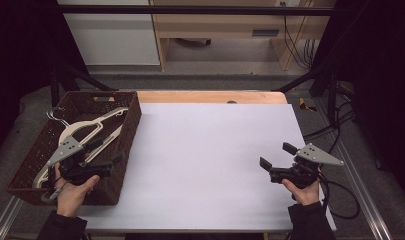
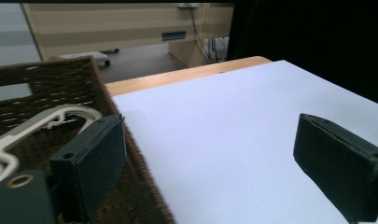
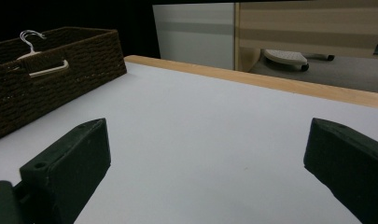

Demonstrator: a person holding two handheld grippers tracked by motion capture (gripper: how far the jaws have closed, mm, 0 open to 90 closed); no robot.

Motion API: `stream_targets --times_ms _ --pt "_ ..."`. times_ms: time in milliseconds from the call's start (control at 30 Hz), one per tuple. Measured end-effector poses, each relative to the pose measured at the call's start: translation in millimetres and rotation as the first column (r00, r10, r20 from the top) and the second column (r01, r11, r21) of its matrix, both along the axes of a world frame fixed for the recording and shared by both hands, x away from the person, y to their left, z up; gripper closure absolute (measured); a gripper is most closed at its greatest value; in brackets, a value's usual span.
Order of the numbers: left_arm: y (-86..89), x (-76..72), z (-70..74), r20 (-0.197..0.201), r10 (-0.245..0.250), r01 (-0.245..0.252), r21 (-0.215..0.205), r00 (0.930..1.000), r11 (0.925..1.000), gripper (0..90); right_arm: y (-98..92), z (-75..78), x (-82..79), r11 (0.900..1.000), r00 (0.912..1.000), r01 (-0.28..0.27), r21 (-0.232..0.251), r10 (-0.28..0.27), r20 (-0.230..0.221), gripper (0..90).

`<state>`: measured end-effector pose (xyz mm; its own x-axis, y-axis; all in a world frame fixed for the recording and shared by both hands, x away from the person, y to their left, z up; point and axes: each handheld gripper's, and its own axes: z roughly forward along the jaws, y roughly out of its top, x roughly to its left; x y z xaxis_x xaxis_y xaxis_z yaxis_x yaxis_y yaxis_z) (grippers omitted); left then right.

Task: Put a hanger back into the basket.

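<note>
From the high view, the left gripper [image 1: 112,159] hovers over the near right side of the dark brown woven basket [image 1: 25,170], where the white plastic hanger [image 1: 92,127] lies; the right gripper [image 1: 278,156] rests over the white table sheet [image 1: 205,160], jaws spread. In the left gripper view, the jaws stand wide apart with nothing between them, one over the basket beside the hanger. In the right gripper view, the spread jaws frame bare sheet, with the basket well off to the left.

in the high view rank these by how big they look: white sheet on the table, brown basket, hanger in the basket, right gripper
1. white sheet
2. brown basket
3. hanger
4. right gripper, though it sits nearer the camera, so its look may flatter it
</note>
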<state>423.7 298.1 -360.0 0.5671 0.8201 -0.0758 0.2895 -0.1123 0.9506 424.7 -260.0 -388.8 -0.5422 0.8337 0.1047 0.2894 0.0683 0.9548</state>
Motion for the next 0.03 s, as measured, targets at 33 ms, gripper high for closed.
stream_targets --times_ms 33 --pt "-2.5 0.0 -2.1 -0.001 -0.002 0.002 0.002 1.0000 1.0000 8.5 -0.4 0.4 -0.4 1.000 1.0000 0.003 0.003 -0.003 -0.002 1.1"
